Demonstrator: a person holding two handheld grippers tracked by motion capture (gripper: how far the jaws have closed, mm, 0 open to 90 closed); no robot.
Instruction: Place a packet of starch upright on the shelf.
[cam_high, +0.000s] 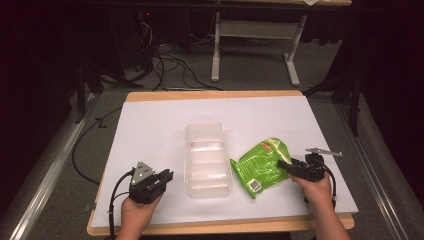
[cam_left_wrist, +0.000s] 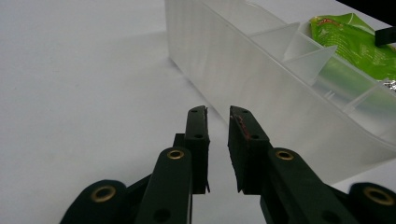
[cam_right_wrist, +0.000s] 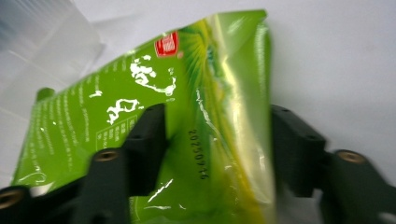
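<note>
The green bag (cam_high: 261, 167) is gripped at its edge between the right gripper's (cam_high: 289, 168) jaws, just beside the clear box (cam_high: 206, 161). The left gripper (cam_high: 164, 178) is held with jaws slightly apart, nothing between them.

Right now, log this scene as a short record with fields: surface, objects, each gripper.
surface: white table top
container: clear plastic box, lidless, with dividers inside, at the middle of the table
bag: green snack bag, lying beside the box on its right
left gripper: jaws slightly apart, nothing between them, pointing along the box's near wall
right gripper: jaws on either side of the bag's edge, bag between them; firm pinch cannot be confirmed
</note>
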